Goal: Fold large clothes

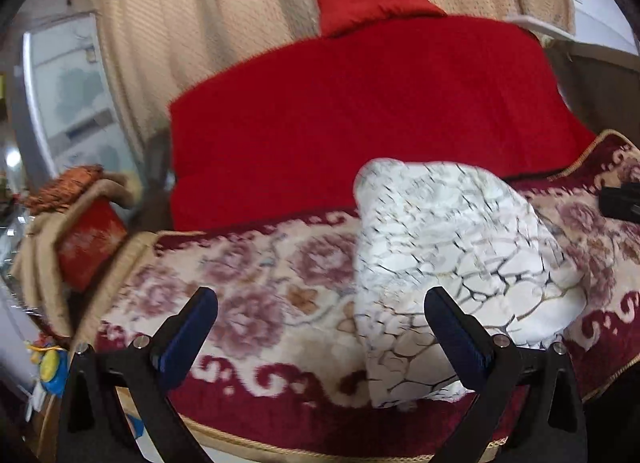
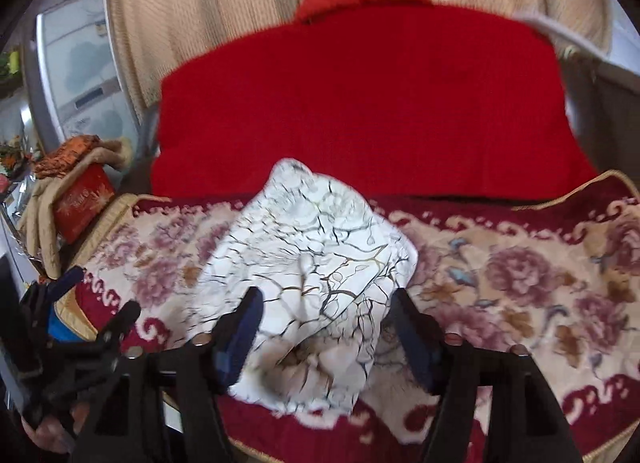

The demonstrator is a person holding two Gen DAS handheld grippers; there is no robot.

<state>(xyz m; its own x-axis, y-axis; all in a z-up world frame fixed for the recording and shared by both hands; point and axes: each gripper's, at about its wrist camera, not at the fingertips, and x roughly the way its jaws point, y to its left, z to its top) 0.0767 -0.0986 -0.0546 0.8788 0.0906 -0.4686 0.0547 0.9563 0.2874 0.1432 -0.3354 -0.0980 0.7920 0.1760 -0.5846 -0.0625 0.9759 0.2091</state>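
Big red cushion (image 1: 360, 123) at far side, beige curtain (image 1: 200, 43) behind it. Floral seat cover (image 1: 260, 283) across the near half, red box (image 1: 90, 243) far left. White garment with crack pattern (image 2: 312, 263) bunched in a compact heap on the cover, roughly centre. Long axis runs near-to-far, leaning slightly left at the far end. Right gripper (image 2: 326, 327) spread open, holding nothing, heap straight ahead between its jaws: nearer of the two. Left gripper (image 1: 320, 327) also open and empty, offset left; only its right finger (image 1: 454, 339) overlaps the heap's left edge. Judgement: right takes the near edge first.
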